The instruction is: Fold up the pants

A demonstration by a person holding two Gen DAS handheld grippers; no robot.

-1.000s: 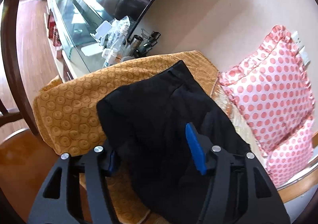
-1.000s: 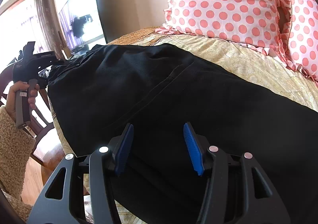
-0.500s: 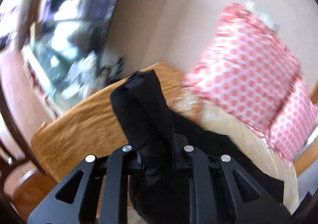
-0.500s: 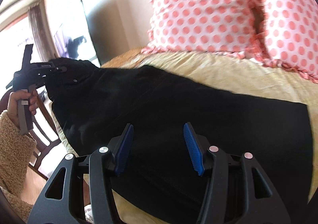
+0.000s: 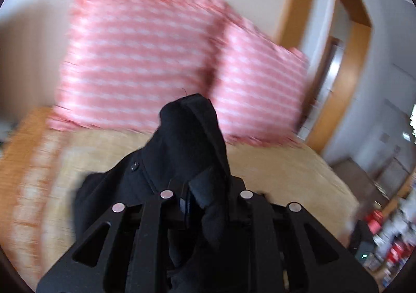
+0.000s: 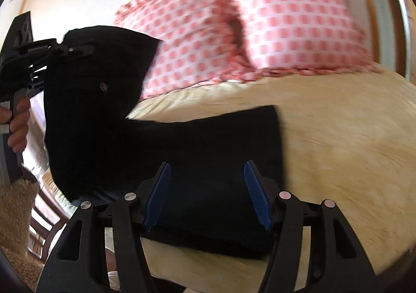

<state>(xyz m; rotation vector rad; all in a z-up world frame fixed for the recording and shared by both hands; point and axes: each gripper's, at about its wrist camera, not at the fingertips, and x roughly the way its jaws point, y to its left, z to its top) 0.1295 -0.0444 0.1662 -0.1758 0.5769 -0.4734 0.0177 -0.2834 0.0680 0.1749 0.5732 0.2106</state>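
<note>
The black pants [image 6: 182,147] lie on the yellow bedspread [image 6: 338,137], one end lifted. My left gripper [image 5: 200,196] is shut on the waist end of the pants [image 5: 189,137] and holds it up in the air; it also shows in the right wrist view [image 6: 75,49] at the far left, held in a hand. My right gripper [image 6: 206,194] is open, its blue pads [image 6: 256,194] hovering just over the flat leg end of the pants, holding nothing.
Two pink polka-dot pillows [image 6: 260,19] stand against the wall at the head of the bed. An orange blanket [image 5: 23,163] covers the bed's left side. A wooden chair [image 6: 39,222] stands beside the bed. A doorway [image 5: 345,64] is at right.
My left gripper shut on the waist end, lifted it off the bed and swung toward the pillows. My right gripper moved toward the leg end and stayed open.
</note>
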